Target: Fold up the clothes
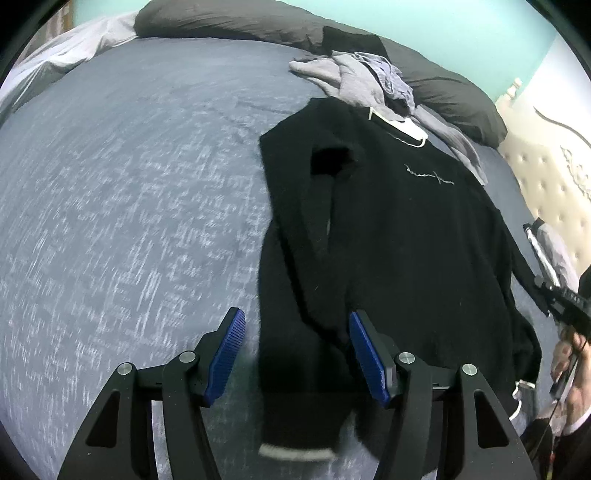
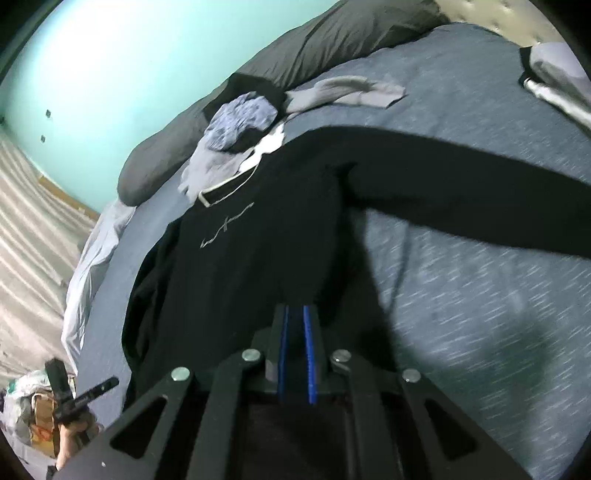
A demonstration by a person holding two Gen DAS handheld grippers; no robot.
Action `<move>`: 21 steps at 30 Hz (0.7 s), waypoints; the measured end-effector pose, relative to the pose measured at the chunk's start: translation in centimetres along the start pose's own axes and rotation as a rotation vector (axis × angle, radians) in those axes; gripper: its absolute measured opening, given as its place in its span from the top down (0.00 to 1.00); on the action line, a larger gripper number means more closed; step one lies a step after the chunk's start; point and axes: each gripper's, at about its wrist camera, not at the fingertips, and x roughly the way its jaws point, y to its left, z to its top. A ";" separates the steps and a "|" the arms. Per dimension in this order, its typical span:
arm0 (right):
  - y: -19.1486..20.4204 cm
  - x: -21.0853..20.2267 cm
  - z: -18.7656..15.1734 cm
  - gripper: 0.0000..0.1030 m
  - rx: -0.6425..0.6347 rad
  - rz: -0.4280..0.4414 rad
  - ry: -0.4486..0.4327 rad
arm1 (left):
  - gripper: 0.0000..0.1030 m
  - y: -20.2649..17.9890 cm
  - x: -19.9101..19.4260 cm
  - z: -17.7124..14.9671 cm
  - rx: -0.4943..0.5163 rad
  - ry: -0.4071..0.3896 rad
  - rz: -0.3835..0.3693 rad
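A black sweatshirt (image 1: 406, 236) with a small pale chest script lies front up on the blue-grey bed cover (image 1: 129, 184). One sleeve is folded over its body. My left gripper (image 1: 295, 354) is open and empty above the sweatshirt's hem edge. In the right wrist view the same sweatshirt (image 2: 240, 258) shows with its other sleeve (image 2: 461, 199) stretched out to the right. My right gripper (image 2: 295, 332) is shut on the sweatshirt's black fabric near the hem side and lifts it a little.
A pile of grey and blue clothes (image 1: 373, 81) lies by the sweatshirt's collar. Dark grey pillows (image 1: 236, 18) line the far edge. A padded cream headboard (image 1: 546, 184) stands at right. More grey clothing (image 2: 554, 81) lies at far right. Floor clutter (image 2: 29, 413) sits beside the bed.
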 end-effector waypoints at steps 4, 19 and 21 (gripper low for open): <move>0.3 0.7 -1.5 0.92 0.013 0.011 -0.009 | 0.39 -0.9 1.5 1.1 0.008 0.010 0.007; -0.8 1.8 -3.4 0.76 0.019 0.004 -0.025 | 0.91 -0.8 3.3 2.2 0.028 0.031 0.001; -0.9 1.8 -3.5 0.76 0.022 0.003 -0.026 | 0.93 0.0 2.2 2.7 0.020 0.011 0.000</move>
